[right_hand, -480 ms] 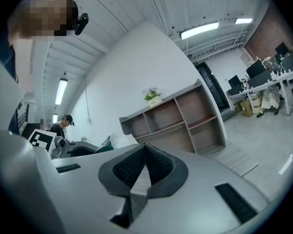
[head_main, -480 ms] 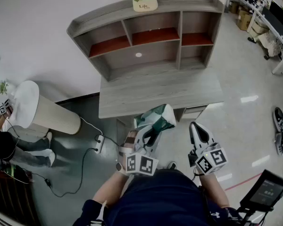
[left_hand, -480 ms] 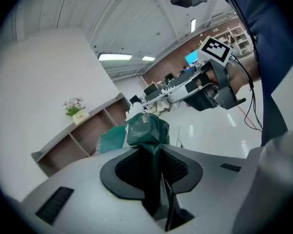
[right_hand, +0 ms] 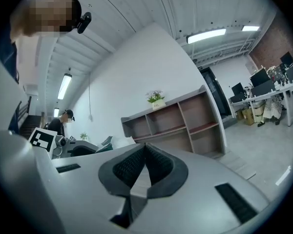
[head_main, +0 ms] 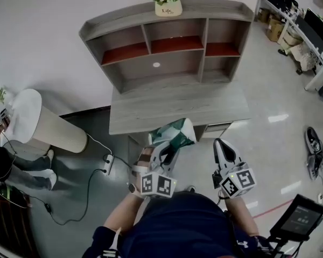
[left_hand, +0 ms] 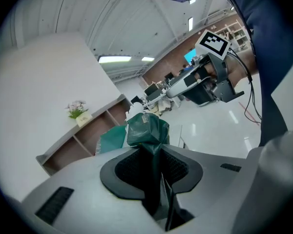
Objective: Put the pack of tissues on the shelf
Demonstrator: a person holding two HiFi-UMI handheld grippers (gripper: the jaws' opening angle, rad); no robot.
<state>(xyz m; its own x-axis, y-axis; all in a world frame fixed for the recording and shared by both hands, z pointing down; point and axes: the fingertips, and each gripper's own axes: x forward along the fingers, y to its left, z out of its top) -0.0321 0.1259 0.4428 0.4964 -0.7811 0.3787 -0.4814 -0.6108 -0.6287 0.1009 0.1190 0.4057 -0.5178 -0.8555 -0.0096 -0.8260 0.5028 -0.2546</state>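
Note:
The pack of tissues (head_main: 173, 133) is in dark green wrapping and hangs in the air just before the desk's front edge. My left gripper (head_main: 166, 151) is shut on its lower end. In the left gripper view the green wrapping (left_hand: 147, 130) is pinched between the black pads and bulges above them. My right gripper (head_main: 221, 145) is shut with nothing in it, to the right of the pack. Its pads (right_hand: 158, 165) meet at the tips. The grey shelf (head_main: 167, 47) with red-brown boards stands on the desk (head_main: 177, 107) ahead, and its compartments look bare. The shelf (right_hand: 178, 121) also shows past the right jaws.
A pot of pink flowers (head_main: 167, 0) sits on top of the shelf. A white cylinder (head_main: 46, 123) lies on the floor at the left, with a power strip (head_main: 106, 164) and cable beside it. A person (head_main: 2, 165) stands at far left. Office desks (head_main: 307, 28) line the right.
The view has shifted slightly left. The left gripper still holds the pack, and both grippers keep their places in front of the desk.

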